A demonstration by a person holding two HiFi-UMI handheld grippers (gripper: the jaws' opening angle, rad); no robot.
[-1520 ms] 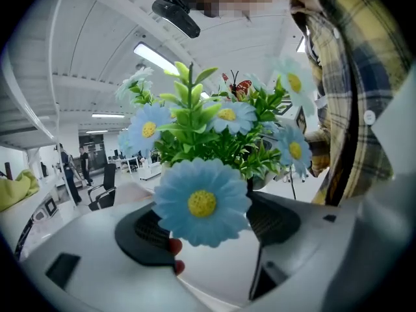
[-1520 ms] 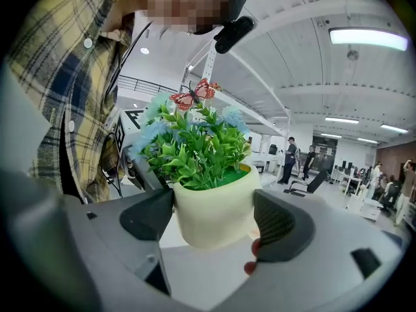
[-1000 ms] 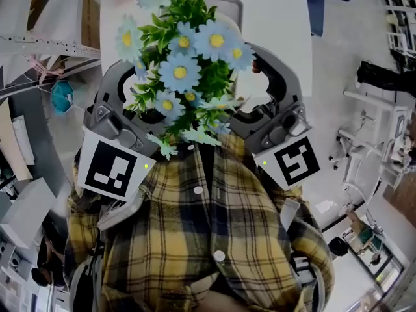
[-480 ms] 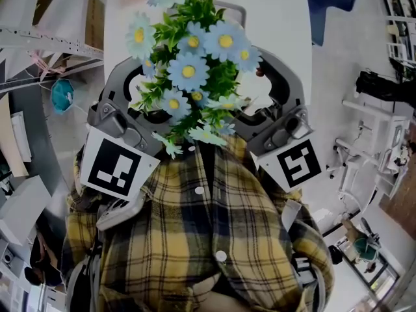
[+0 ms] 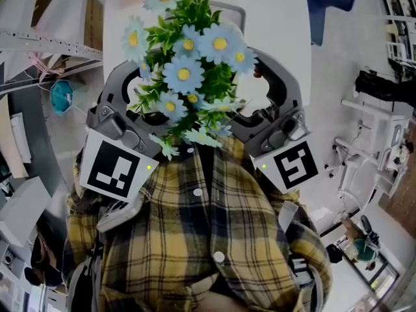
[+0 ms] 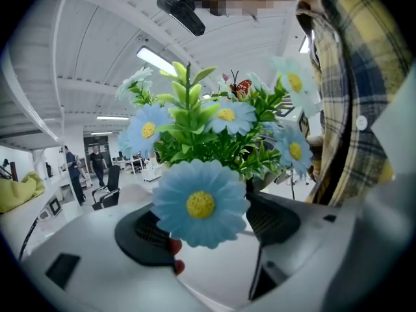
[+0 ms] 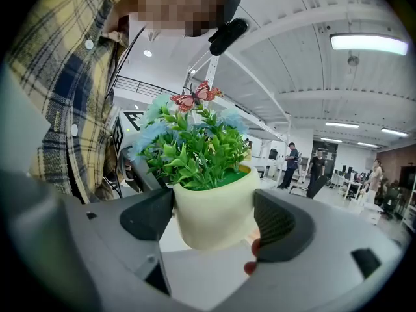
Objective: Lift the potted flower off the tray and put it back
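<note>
The potted flower [image 5: 185,73], blue daisies over green leaves, hangs in the air close to the person's chest. Its cream pot [image 7: 214,207] shows only in the right gripper view, gripped between the dark pads of my right gripper [image 7: 214,223]. My left gripper [image 6: 208,229] holds it from the other side, where a big blue daisy [image 6: 200,203] covers most of the pot. From the head view my left gripper [image 5: 144,86] and right gripper [image 5: 257,86] flank the plant, and their jaw tips are hidden under the leaves. The tray's rim [image 5: 235,8] peeks out beyond the flowers.
A white table [image 5: 276,18] lies below and ahead. The person's yellow plaid shirt [image 5: 201,239] fills the near side. Shelving and clutter [image 5: 39,51] stand to the left, office furniture [image 5: 383,83] to the right. People stand far off [image 6: 97,161].
Almost nothing: the plant and both grippers have stayed together, shifting only slightly in the view.
</note>
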